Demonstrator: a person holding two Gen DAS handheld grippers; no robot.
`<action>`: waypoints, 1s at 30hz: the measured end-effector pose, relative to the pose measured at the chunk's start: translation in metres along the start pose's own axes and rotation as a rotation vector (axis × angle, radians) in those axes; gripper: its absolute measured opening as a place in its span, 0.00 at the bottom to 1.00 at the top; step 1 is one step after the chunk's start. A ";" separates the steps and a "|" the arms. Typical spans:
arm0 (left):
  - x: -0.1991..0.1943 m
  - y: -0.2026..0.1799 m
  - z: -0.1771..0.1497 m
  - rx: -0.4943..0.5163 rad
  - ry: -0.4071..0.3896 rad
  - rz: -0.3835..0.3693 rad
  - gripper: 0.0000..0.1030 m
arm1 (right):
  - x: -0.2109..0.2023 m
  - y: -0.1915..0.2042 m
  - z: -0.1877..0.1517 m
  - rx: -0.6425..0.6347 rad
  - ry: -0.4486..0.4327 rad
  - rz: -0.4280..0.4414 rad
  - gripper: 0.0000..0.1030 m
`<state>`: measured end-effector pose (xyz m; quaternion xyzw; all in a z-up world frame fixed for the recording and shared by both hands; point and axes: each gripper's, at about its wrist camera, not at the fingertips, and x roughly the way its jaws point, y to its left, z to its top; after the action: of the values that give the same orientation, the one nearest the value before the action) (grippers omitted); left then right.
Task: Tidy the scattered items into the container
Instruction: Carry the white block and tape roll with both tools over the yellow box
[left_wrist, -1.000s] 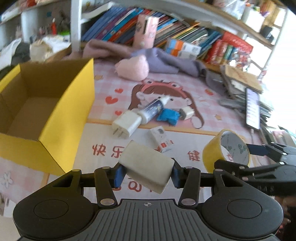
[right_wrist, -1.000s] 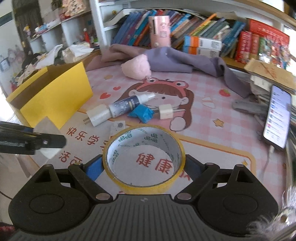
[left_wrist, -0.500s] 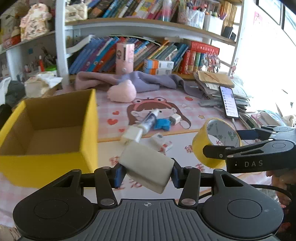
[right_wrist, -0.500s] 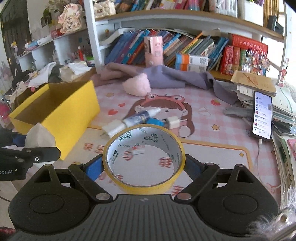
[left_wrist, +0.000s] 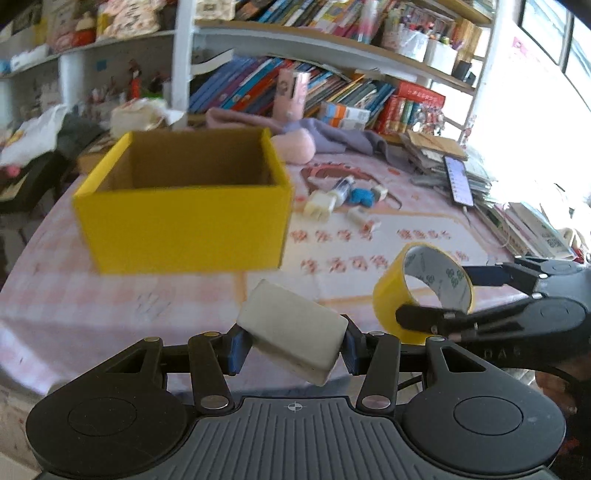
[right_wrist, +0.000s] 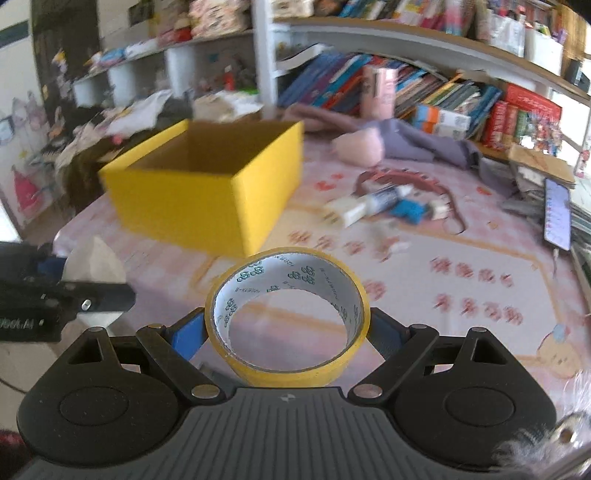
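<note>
My left gripper (left_wrist: 292, 341) is shut on a tilted white block (left_wrist: 291, 330), held above the pink checked table near its front edge. My right gripper (right_wrist: 287, 334) is shut on a yellow tape roll (right_wrist: 287, 317); the tape roll (left_wrist: 421, 288) also shows at the right of the left wrist view. The open yellow box (left_wrist: 184, 218) stands ahead and to the left, its brown inside bare where visible. Beyond it lie a white charger (left_wrist: 318, 206), a tube (left_wrist: 341, 186), a blue item (left_wrist: 362, 197), a small white plug (left_wrist: 380, 192) and a small white packet (left_wrist: 364, 218).
A pink plush (left_wrist: 295, 147) and purple cloth (left_wrist: 343, 138) lie at the back before a bookshelf (left_wrist: 332, 92). A phone (left_wrist: 458, 181) rests on stacked papers at the right. Clutter sits left of the box (right_wrist: 207, 184).
Both grippers have pulled back and swung left with their loads. The yellow box now stands ahead of me instead of at the far left, and the scattered items look farther off.
</note>
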<state>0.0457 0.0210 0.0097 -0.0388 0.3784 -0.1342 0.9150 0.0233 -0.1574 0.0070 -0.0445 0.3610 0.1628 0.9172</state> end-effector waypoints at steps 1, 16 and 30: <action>-0.005 0.005 -0.003 -0.008 0.001 0.000 0.46 | -0.002 0.009 -0.002 -0.009 0.008 0.006 0.87; -0.028 0.039 -0.024 -0.035 -0.008 -0.009 0.46 | -0.014 0.076 -0.004 -0.121 0.020 0.042 0.87; -0.027 0.048 -0.016 -0.013 -0.028 -0.036 0.46 | -0.012 0.087 0.001 -0.125 0.018 0.037 0.87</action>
<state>0.0259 0.0749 0.0084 -0.0534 0.3659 -0.1474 0.9174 -0.0136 -0.0781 0.0190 -0.0965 0.3591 0.2017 0.9061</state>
